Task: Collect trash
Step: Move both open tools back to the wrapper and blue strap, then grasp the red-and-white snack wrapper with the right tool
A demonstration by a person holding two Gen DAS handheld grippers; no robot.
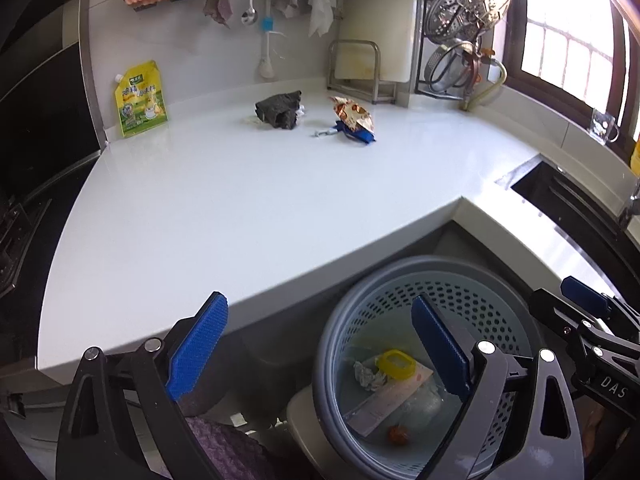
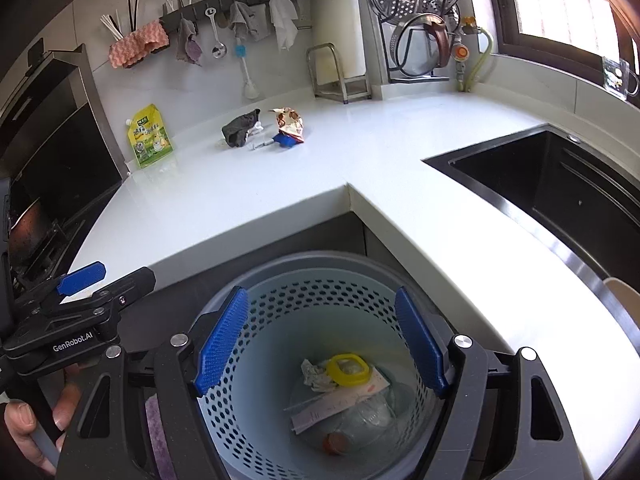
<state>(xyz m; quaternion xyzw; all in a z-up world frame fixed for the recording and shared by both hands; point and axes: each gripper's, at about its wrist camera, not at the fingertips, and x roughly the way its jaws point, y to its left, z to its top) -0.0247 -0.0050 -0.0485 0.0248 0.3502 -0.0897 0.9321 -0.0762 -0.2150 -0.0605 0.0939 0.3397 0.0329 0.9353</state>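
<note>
A grey perforated trash basket (image 1: 472,280) (image 2: 320,276) stands on the floor below the counter corner. It holds a yellow ring lid (image 2: 347,369), crumpled paper (image 2: 316,374), a pink card and a clear bottle. On the white counter (image 1: 240,200) far back lie a dark crumpled rag (image 1: 280,110) (image 2: 239,128), a patterned snack wrapper (image 1: 354,114) (image 2: 289,122) with a blue piece (image 1: 360,135), and a small white bit. My left gripper (image 1: 320,340) is open and empty, over the counter edge and basket rim. My right gripper (image 2: 320,344) is open and empty above the basket.
A yellow-green refill pouch (image 1: 140,100) (image 2: 151,136) leans on the back wall. A black sink (image 2: 560,184) is set in the counter at right. A metal rack (image 1: 356,72), hanging cloths and utensils line the wall. A black oven front (image 1: 36,120) is at left.
</note>
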